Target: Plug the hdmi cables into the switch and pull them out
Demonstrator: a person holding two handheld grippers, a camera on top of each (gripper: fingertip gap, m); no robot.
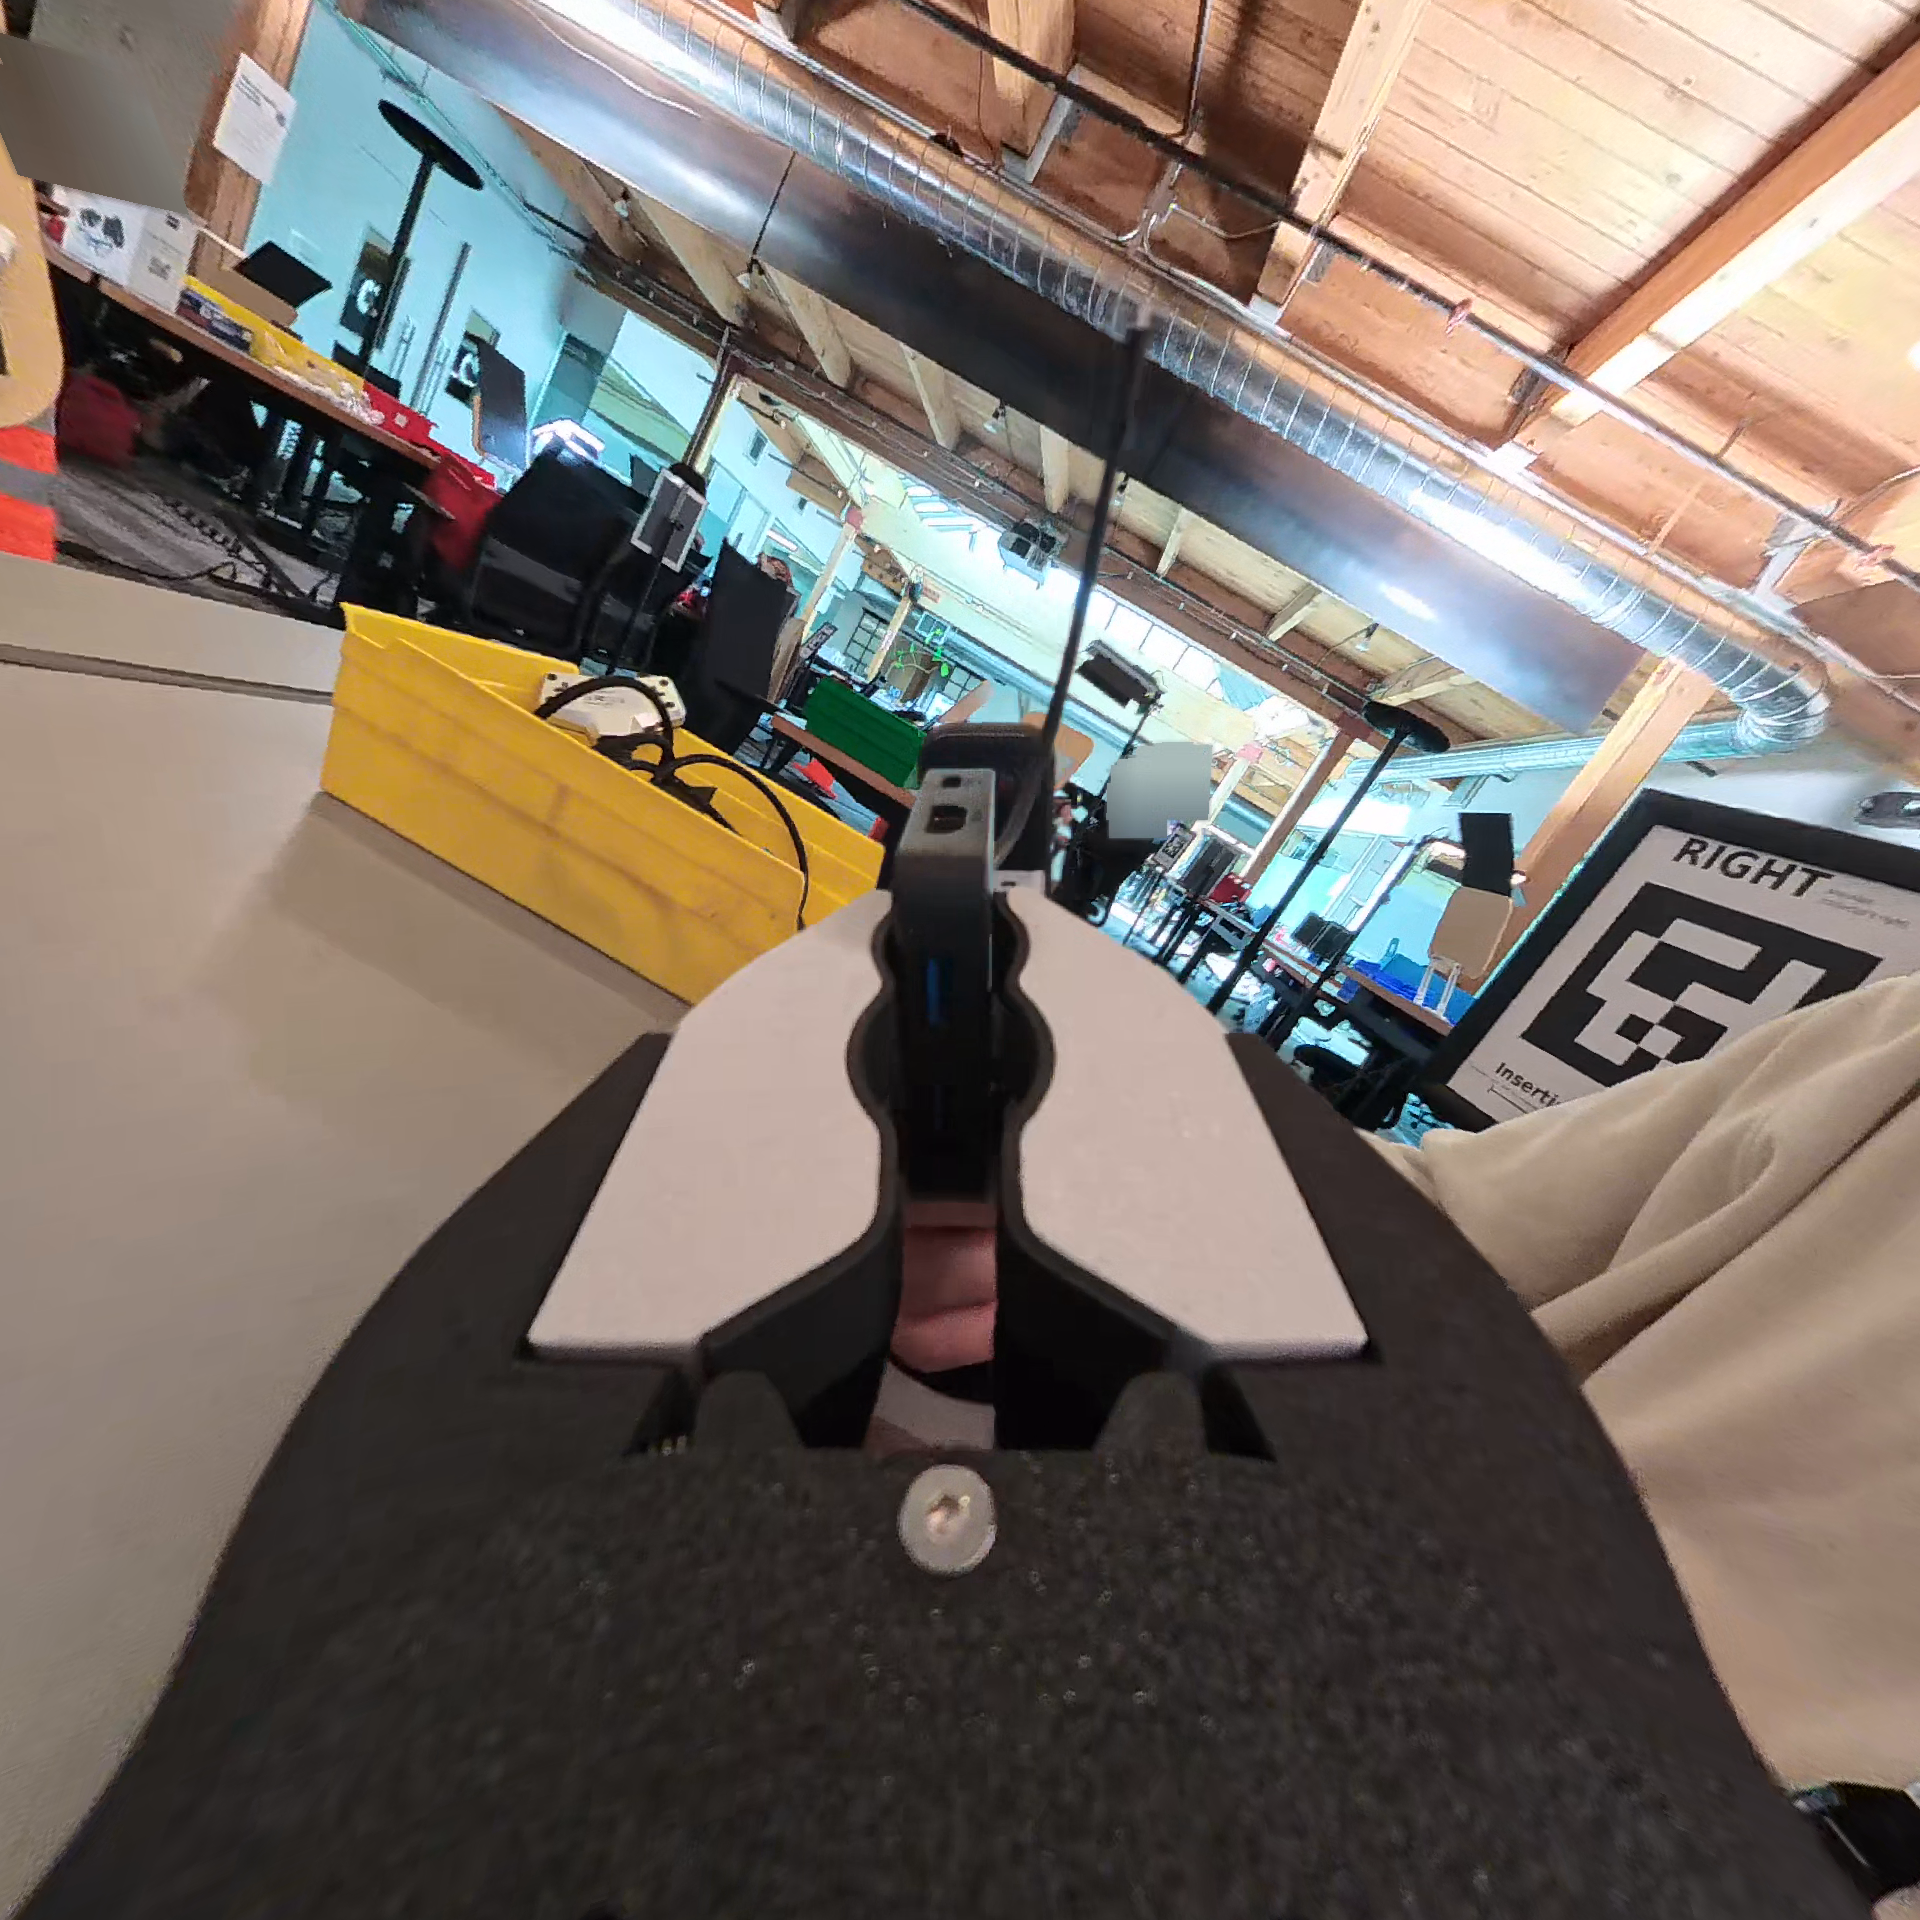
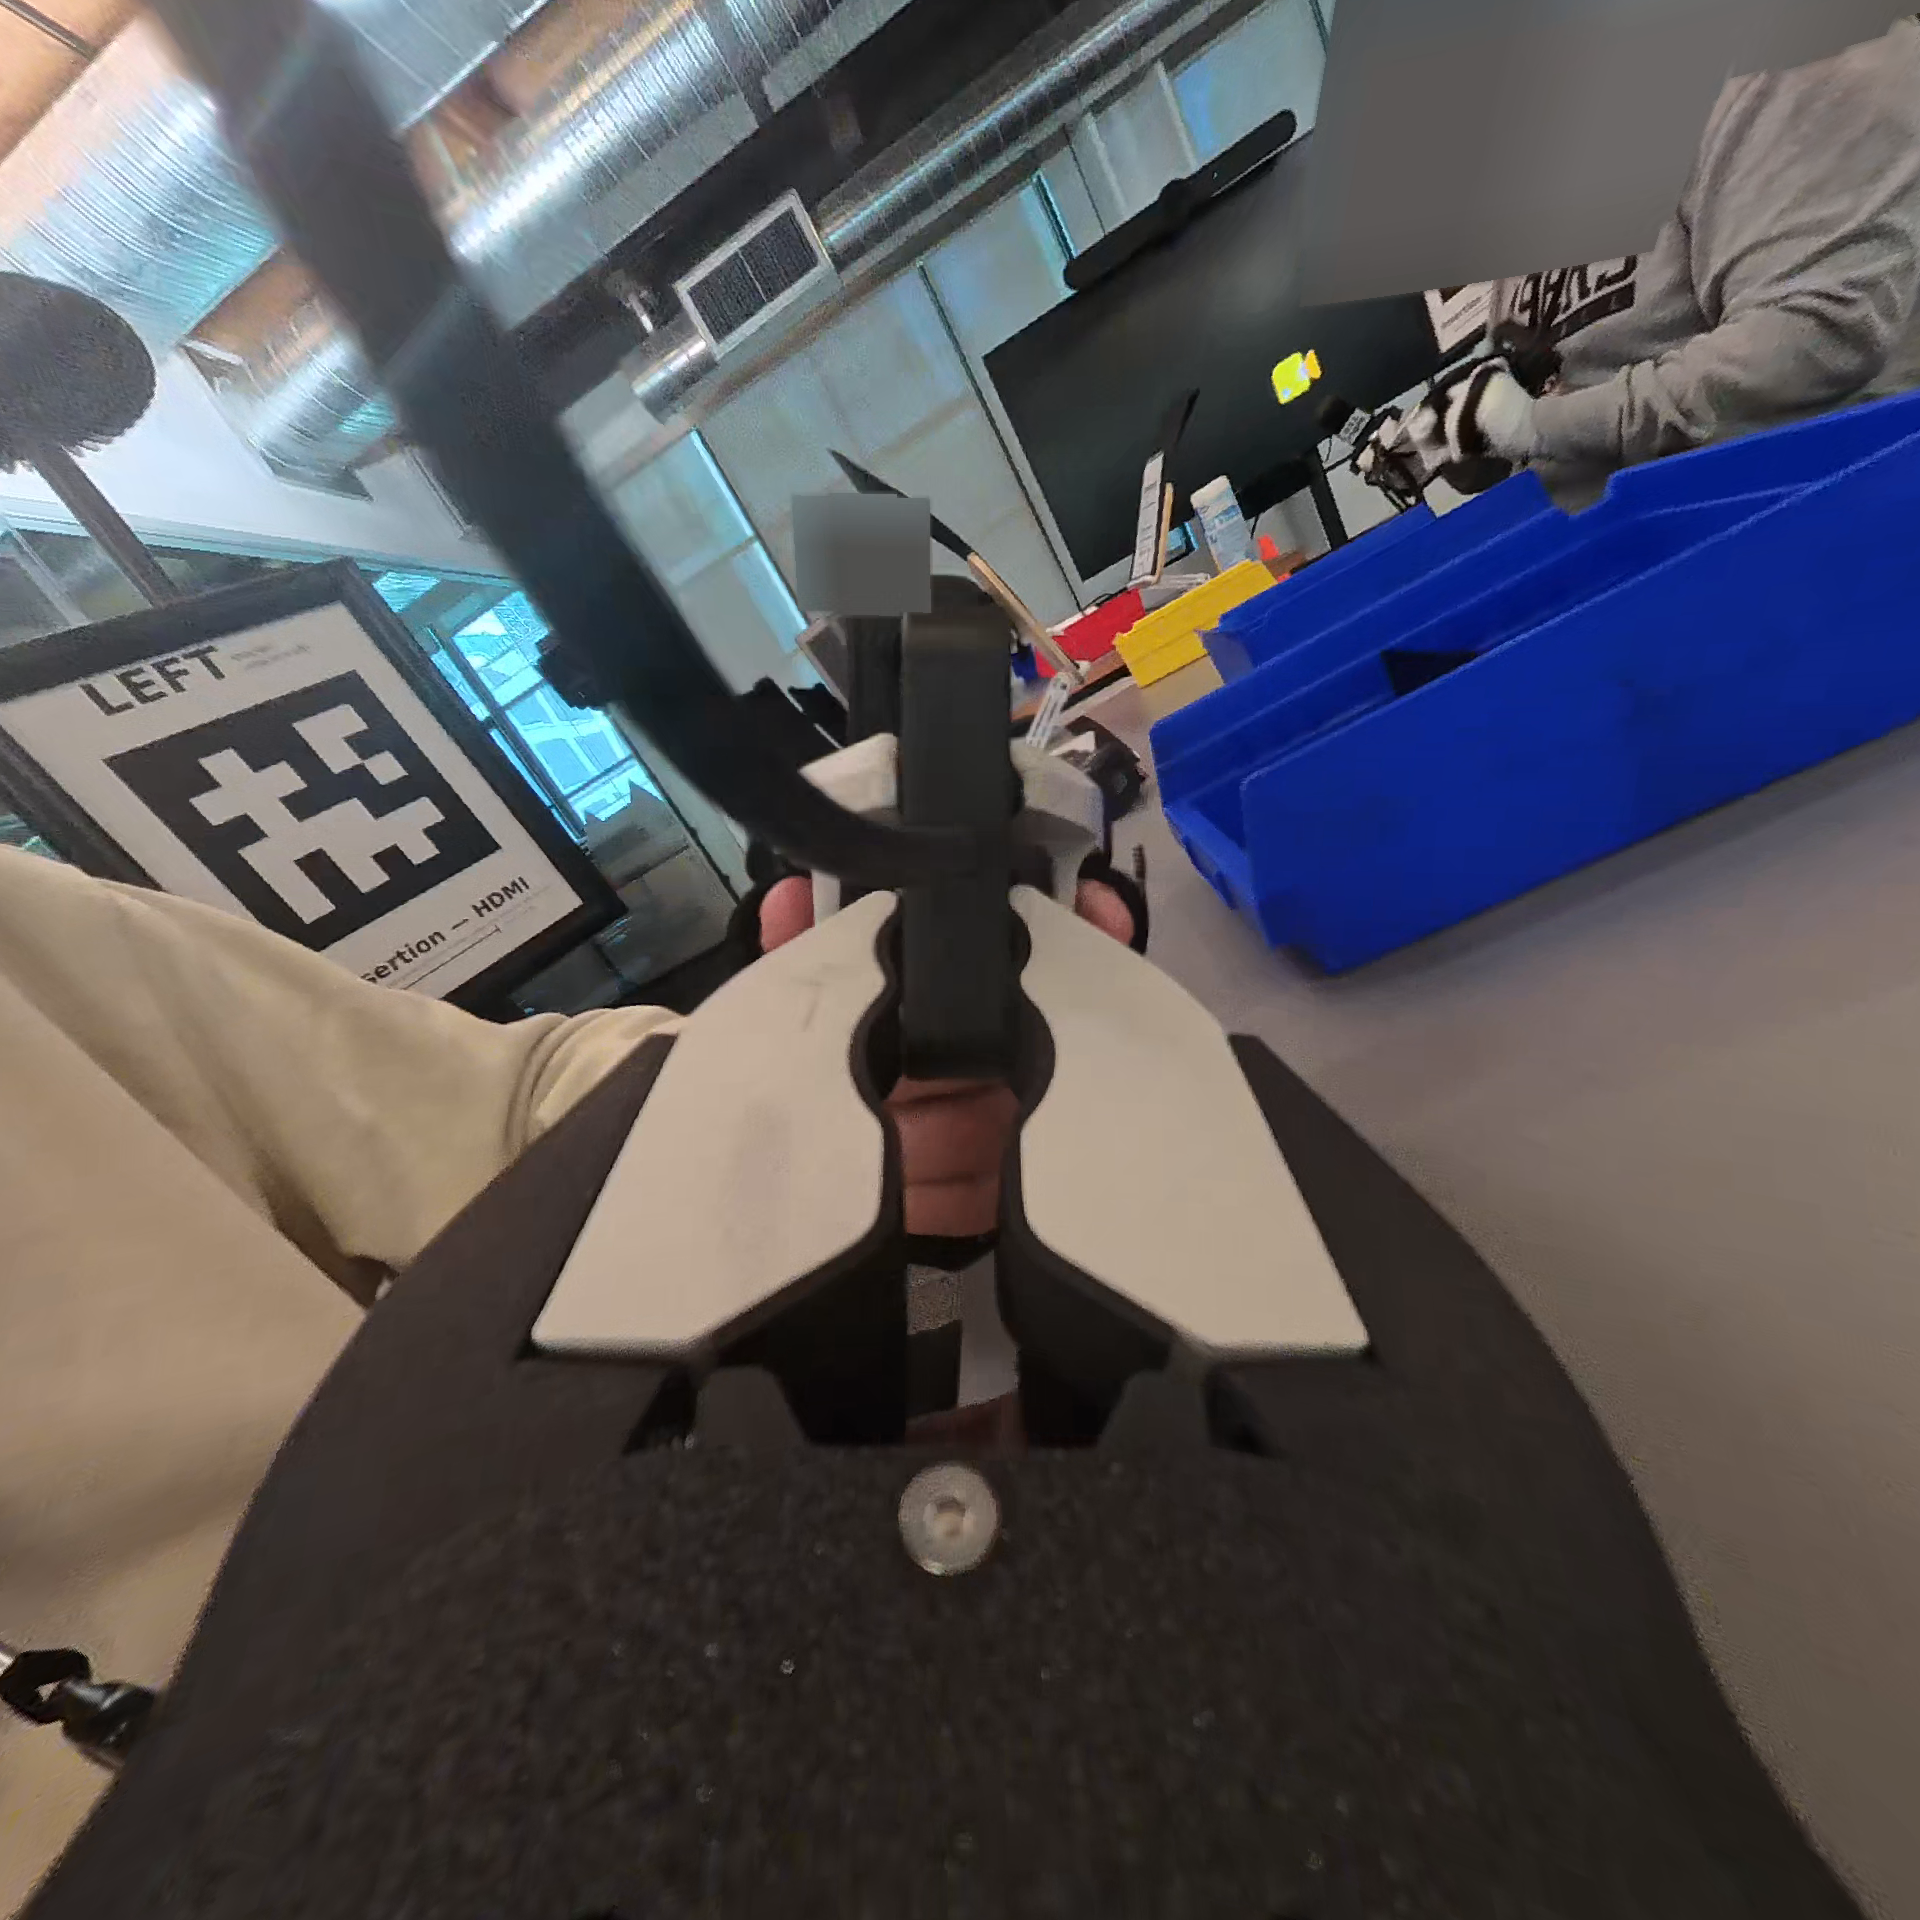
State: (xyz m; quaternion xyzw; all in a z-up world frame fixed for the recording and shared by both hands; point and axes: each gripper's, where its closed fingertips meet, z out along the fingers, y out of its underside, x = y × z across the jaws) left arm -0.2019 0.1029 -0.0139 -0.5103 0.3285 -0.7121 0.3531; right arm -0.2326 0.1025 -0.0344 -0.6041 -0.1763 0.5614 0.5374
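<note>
Left wrist view shows left gripper (image 1: 943,997) fingers pinching the black switch (image 1: 940,935) above a grey bench (image 1: 208,1039), yellow bin (image 1: 551,821) far left, timber ceiling (image 1: 1455,208) overhead; right gripper (image 2: 954,966) fingers pinch a black HDMI plug (image 2: 954,831) near a blue bin (image 2: 1507,748).

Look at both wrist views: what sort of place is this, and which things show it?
Probably a workshop or lab in an industrial building: exposed metal ductwork under a timber ceiling, plastic parts bins, yellow and blue, on work tables, and printed marker boards.

Both hand-held grippers (image 1: 943,1029) (image 2: 951,997) raised, fingers clamped.
</note>
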